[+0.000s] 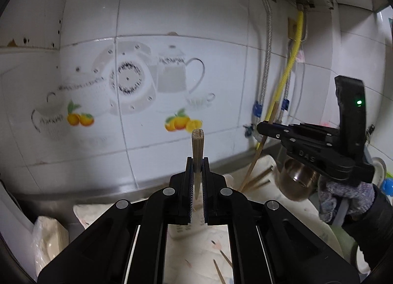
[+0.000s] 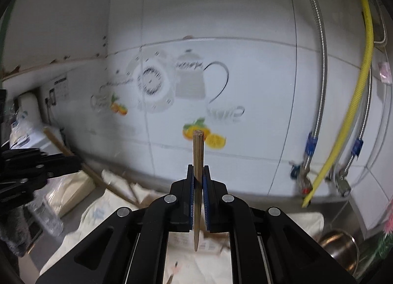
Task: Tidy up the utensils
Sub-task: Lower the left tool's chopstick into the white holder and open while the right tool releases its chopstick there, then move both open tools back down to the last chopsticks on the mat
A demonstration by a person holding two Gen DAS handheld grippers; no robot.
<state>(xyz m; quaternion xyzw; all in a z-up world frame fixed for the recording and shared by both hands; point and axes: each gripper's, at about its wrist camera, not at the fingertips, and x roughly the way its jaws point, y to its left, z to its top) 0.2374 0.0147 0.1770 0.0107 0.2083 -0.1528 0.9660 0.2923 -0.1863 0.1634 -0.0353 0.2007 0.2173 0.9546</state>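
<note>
Above counter, both grippers clamping chopsticks

Open air lies ahead up to the tiled wall; hoses crowd its right side. A steel pot and loose chopsticks block the counter's right end.

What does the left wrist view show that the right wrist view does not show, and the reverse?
Only the left wrist view shows the right gripper from outside, shut on a chopstick, a gloved hand beneath it, and loose chopsticks behind.

Only the right wrist view shows the left gripper from outside and the valves where the hoses end.

Both show a gripper shut on an upright chopstick, the teapot tile, the yellow hose and a steel pot.
</note>
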